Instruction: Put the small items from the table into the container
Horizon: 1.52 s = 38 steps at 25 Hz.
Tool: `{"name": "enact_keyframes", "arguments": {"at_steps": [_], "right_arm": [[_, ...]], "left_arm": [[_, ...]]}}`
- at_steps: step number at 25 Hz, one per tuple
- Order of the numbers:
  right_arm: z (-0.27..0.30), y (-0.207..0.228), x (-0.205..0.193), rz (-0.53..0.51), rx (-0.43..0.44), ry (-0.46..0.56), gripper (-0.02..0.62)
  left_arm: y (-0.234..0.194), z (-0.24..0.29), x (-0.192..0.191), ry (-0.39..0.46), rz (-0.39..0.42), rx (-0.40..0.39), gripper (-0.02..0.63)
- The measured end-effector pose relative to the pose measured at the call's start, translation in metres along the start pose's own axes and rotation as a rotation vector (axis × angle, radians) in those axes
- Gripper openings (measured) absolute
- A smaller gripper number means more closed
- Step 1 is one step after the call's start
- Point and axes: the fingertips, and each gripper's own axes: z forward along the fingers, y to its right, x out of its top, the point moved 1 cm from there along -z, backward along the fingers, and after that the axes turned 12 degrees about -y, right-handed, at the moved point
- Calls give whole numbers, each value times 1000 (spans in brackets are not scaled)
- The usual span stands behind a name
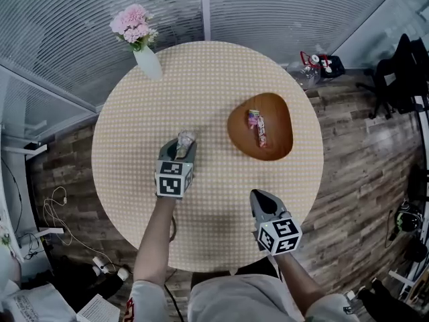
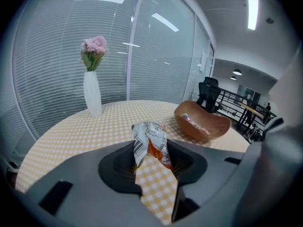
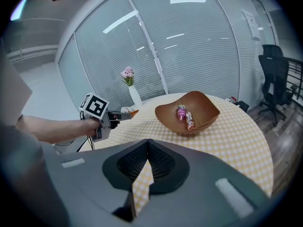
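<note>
Silver-orange snack packet is pinched in the left claw above the tabletop, ready for the brown bowl; the right claw is clenched, empty.

One round table with a checked cloth. One wooden bowl, at two o'clock from the table's middle, holding two wrapped sweets: a pink sweet and a longer red-and-white sweet. One crinkled snack packet outside the bowl, which makes three small items in all. One white vase at the eleven o'clock rim, with one bunch of pink flowers. Two grippers: the left gripper near the middle and the right gripper at five o'clock, each with one marker cube. One black office chair on the floor at two o'clock.
</note>
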Motion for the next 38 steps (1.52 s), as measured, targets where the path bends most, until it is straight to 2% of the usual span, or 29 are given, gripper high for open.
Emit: {"name": "enact_keyframes", "arguments": {"at_steps": [7, 15, 16, 17, 18, 19, 23, 30, 31, 32, 35, 37, 38], "right_arm": [[-16, 18, -2, 28, 12, 18, 2], [-43, 52, -5, 56, 6, 37, 2], [-46, 57, -6, 60, 5, 38, 2], [-49, 63, -6, 63, 2, 38, 2], [-52, 68, -7, 67, 0, 39, 2], [-54, 73, -7, 72, -2, 39, 2], [-59, 88, -10, 90, -3, 41, 2], [-62, 95, -8, 85, 14, 46, 2], [-62, 94, -8, 81, 19, 46, 2], [-62, 93, -7, 76, 24, 46, 2], [-63, 88, -4, 58, 43, 44, 2], [-63, 83, -1, 41, 59, 43, 2], [-62, 80, 0, 31, 68, 42, 2]], "left_arm": [[88, -10, 35, 55, 86, -104, 166], [165, 26, 63, 67, 115, -176, 169], [173, 29, 66, 76, 108, -194, 174], [180, 33, 67, 81, 100, -209, 241], [186, 37, 68, 78, 93, -220, 336], [190, 40, 68, 71, 92, -224, 345], [199, 49, 67, 55, 97, -210, 350], [198, 33, 69, 106, 92, -161, 348], [196, 29, 69, 115, 94, -152, 342], [194, 23, 68, 127, 92, -140, 309], [181, 4, 66, 175, 87, -67, 158], [171, -11, 62, 209, 78, -6, 10], [168, -18, 59, 219, 65, 12, 6]]}}
